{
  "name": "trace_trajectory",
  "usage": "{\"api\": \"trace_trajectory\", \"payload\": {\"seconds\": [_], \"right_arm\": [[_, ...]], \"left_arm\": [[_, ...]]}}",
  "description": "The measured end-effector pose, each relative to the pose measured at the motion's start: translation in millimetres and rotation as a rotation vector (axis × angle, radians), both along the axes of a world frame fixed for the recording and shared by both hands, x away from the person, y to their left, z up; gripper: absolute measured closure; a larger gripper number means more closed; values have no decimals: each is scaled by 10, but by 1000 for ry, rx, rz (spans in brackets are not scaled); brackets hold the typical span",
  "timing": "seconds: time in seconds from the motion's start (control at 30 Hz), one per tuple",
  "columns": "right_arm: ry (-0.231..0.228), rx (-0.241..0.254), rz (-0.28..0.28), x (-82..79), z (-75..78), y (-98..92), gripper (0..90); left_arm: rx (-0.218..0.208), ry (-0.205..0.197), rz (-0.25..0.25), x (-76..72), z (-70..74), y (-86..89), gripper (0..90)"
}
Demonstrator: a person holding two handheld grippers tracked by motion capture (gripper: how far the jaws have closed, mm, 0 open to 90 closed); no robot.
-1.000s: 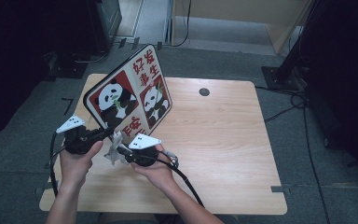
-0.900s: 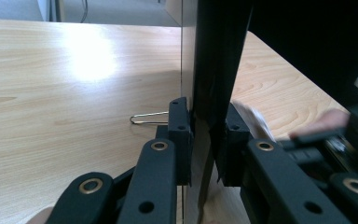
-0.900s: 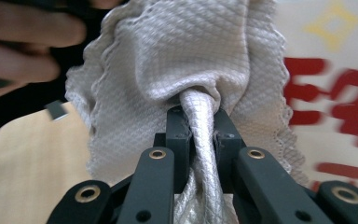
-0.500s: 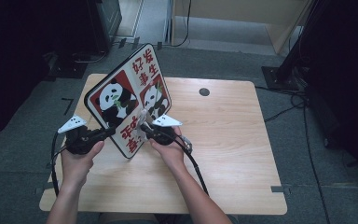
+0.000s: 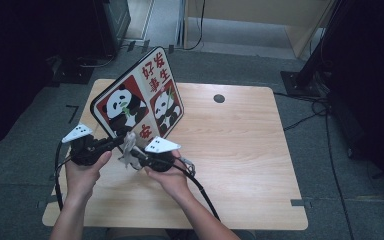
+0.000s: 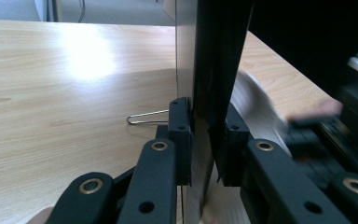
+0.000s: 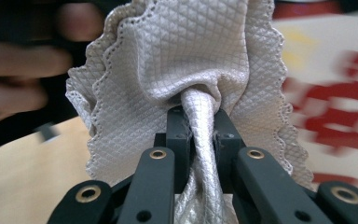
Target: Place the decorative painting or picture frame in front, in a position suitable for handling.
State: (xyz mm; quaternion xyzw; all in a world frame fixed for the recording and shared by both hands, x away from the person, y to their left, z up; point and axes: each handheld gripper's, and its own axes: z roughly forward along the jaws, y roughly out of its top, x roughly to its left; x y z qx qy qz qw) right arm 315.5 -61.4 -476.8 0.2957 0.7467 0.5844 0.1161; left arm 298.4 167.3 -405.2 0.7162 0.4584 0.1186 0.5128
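A board (image 5: 140, 100) with panda pictures and red characters stands tilted on its lower edge at the table's left. My left gripper (image 5: 119, 143) is shut on that board's lower left edge. In the left gripper view the jaws pinch the dark board (image 6: 214, 56) edge-on, left gripper (image 6: 206, 135). My right gripper (image 5: 134, 153) is shut on a bunched grey quilted cloth (image 5: 128, 146), held by the board's bottom corner. In the right gripper view the cloth (image 7: 182, 51) fans out above the right gripper (image 7: 200, 126), with the blurred board (image 7: 335, 93) behind.
The wooden table (image 5: 240, 145) has a round cable hole (image 5: 219, 98) at its far middle. A thin wire clip (image 6: 147, 119) lies on the wood beside the board. Dark stands and cables ring the table on the grey floor.
Half a second ago the right gripper and cloth were higher and further right on the board's face; they have come back down and left to its bottom corner. The left gripper kept still.
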Motion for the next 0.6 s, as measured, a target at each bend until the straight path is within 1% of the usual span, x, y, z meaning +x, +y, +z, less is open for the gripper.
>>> {"api": "trace_trajectory", "payload": {"seconds": [0.1,0.13,0.17,0.23,0.27,0.33,0.37,0.5,0.53,0.6], "right_arm": [[24,-17,-95,244,-98,-180,813],[47,-10,-127,326,-137,-243,813],[72,0,-148,393,-171,-295,812],[82,-6,-165,468,-213,-355,813],[85,-12,-164,465,-219,-356,813],[87,-39,-138,395,-218,-310,812],[83,-46,-113,335,-215,-273,811],[60,-80,11,44,-234,-93,809],[55,-81,32,2,-240,-68,809],[50,-84,44,-7,-248,-70,809]], "left_arm": [[-1,0,2,4,0,3,799],[-1,0,2,4,0,2,799],[-1,0,2,4,-1,1,798],[-2,1,2,5,0,-2,798],[-3,0,3,5,0,-3,798],[-4,-2,4,8,-3,0,799],[-3,-1,4,9,-3,3,799],[-2,-1,7,6,-5,8,798],[-1,-1,5,4,-5,8,799],[-1,-1,5,0,-3,3,798]]}}
